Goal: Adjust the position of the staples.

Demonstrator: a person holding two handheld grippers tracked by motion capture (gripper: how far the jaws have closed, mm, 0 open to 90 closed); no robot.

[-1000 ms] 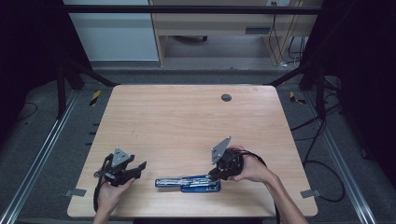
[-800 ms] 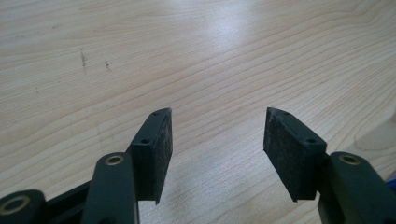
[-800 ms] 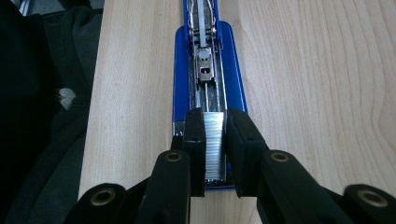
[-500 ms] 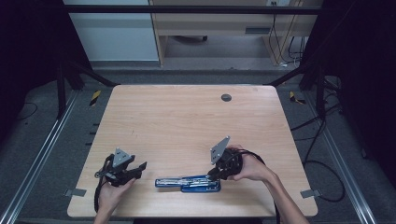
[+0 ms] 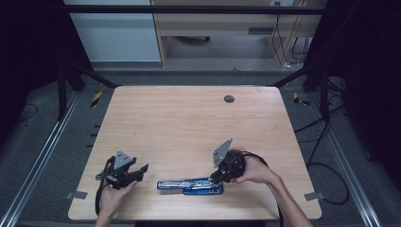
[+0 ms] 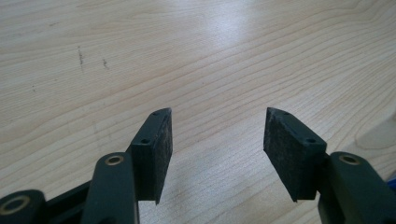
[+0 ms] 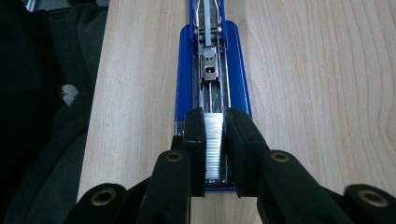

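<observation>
High view, left to right. At the lower left of the frame, the left gripper [image 5: 135, 172] rests in a hand [image 5: 112, 196] near the front edge of the wooden table [image 5: 189, 123], its jaws standing wide apart with nothing between them. In the left gripper view the two pads [image 6: 161, 144] frame bare wood grain.

At lower centre lies the blue stapler [image 5: 191, 185], opened out flat and stretched lengthwise across the frame, parallel to the table's front edge. It lies well apart from the left gripper.

Just right of centre, the right gripper [image 5: 216, 178] is held in the other hand [image 5: 253, 170] and meets the right end of the stapler. In the right gripper view, lower centre, its jaws stand narrow, pressed on a strip of staples [image 7: 215, 147] that sits at the near end of the stapler's open channel; the metal pusher [image 7: 208, 65] shows farther up the channel, toward the top of the frame.

At the upper right of the table, a small dark round grommet [image 5: 229, 99] is set in the tabletop, far from both grippers.
</observation>
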